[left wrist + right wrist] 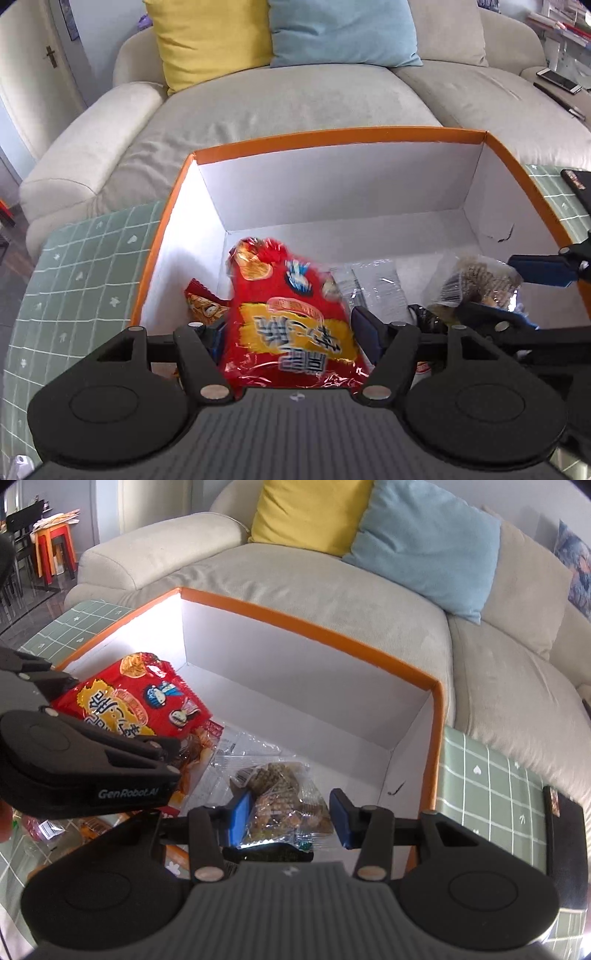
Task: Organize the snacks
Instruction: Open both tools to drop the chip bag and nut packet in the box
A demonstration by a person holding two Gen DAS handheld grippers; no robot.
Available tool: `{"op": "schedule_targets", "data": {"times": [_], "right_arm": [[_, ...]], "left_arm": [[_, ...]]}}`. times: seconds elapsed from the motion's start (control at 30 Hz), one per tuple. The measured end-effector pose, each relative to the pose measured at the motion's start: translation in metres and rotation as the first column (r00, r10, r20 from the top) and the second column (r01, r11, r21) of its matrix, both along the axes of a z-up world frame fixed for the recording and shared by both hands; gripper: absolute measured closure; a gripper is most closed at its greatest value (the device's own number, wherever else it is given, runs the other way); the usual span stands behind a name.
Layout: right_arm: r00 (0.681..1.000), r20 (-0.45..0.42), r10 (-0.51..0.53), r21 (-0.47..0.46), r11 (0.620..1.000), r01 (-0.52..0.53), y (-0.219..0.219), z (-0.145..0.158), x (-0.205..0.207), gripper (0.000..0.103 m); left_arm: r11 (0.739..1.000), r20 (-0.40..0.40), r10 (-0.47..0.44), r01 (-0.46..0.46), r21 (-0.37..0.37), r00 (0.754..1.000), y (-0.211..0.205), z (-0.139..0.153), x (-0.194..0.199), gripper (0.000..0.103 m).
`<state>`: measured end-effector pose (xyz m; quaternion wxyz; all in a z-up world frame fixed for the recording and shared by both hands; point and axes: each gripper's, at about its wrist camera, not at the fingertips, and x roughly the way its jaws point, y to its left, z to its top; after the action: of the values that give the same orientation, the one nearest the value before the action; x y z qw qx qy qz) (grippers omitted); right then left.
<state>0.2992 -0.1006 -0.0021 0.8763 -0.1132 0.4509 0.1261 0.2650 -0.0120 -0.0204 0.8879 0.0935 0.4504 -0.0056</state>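
Note:
An orange-rimmed white box point(332, 138) point(314, 627) stands on the table. My left gripper point(291, 332) is shut on a red snack bag point(291, 314) point(140, 698) and holds it over the box's left side. My right gripper point(290, 814) is open, its blue pads on either side of a clear bag of brown snacks point(288, 794) point(480, 284) that lies on the box floor. Clear wrappers point(240, 746) and an orange-red packet point(201, 302) lie in the box too.
A green grid tablecloth point(85, 258) point(491, 775) covers the table. A beige sofa point(295, 103) with a yellow cushion point(310, 513) and a blue cushion point(424, 542) is behind. More snack packets point(55, 827) lie on the table at the left. A dark object point(565, 834) lies at the right.

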Motion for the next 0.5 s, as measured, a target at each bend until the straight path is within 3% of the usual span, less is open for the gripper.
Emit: {"op": "schedule_targets", "data": {"times": [0.13, 0.33, 0.5], "right_arm": [[0.999, -0.035, -0.027, 0.006, 1.0, 0.027, -0.001, 0.0, 0.002, 0.059], [0.997, -0.051, -0.051, -0.011, 0.999, 0.051, -0.002, 0.001, 0.0, 0.059], [0.991, -0.091, -0.101, -0.006, 0.995, 0.101, -0.007, 0.002, 0.002, 0.059]], "left_arm": [[1.0, 0.077, 0.0, -0.003, 0.03, 0.997, -0.003, 0.007, -0.007, 0.014], [0.999, 0.148, 0.001, -0.007, 0.035, 0.989, -0.003, 0.022, -0.014, 0.013], [0.999, 0.152, -0.002, -0.005, 0.047, 0.988, -0.003, 0.026, -0.02, 0.013]]}}
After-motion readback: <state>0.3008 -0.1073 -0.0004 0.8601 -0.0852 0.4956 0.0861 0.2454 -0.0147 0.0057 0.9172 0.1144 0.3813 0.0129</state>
